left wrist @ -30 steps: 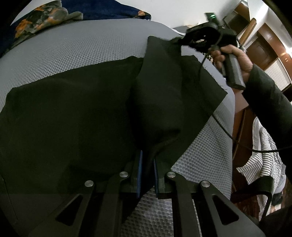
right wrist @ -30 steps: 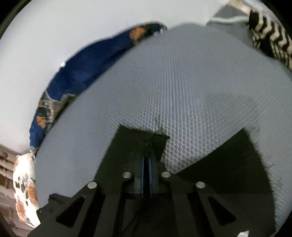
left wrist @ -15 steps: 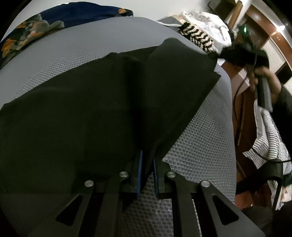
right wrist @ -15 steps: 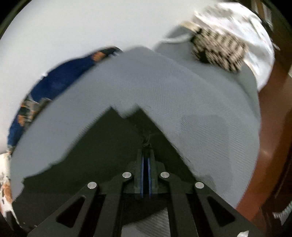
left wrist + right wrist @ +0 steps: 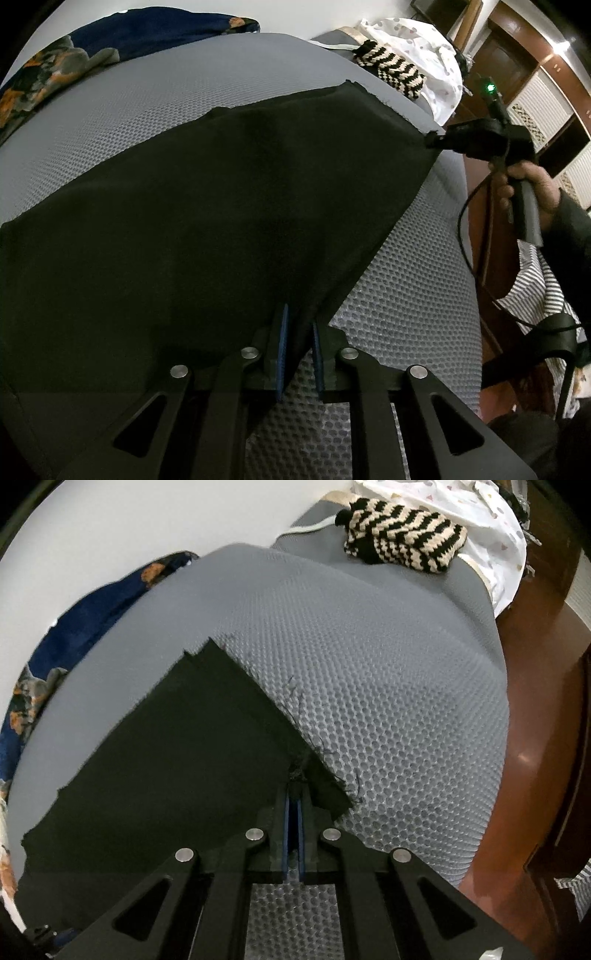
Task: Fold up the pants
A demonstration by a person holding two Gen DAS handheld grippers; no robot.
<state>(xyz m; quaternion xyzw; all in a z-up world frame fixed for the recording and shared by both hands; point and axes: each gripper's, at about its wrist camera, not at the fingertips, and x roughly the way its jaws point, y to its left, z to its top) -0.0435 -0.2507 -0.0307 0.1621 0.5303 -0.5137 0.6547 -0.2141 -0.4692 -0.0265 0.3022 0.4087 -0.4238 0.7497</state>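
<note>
Holding the black pants (image 5: pixel 207 221) spread over the grey mesh bed (image 5: pixel 413 306), the left gripper (image 5: pixel 297 332) pinches the near edge in almost shut jaws while the right gripper (image 5: pixel 293 812), jaws clamped on a frayed corner, pulls the cloth taut for folding.

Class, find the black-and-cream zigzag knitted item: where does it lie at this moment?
The zigzag knitted item lies at the grey mattress's far right end, against the white dotted cloth, beyond the black pants.

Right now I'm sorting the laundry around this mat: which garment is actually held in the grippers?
The black pants, pinched by both grippers; the zigzag knit lies untouched.
</note>
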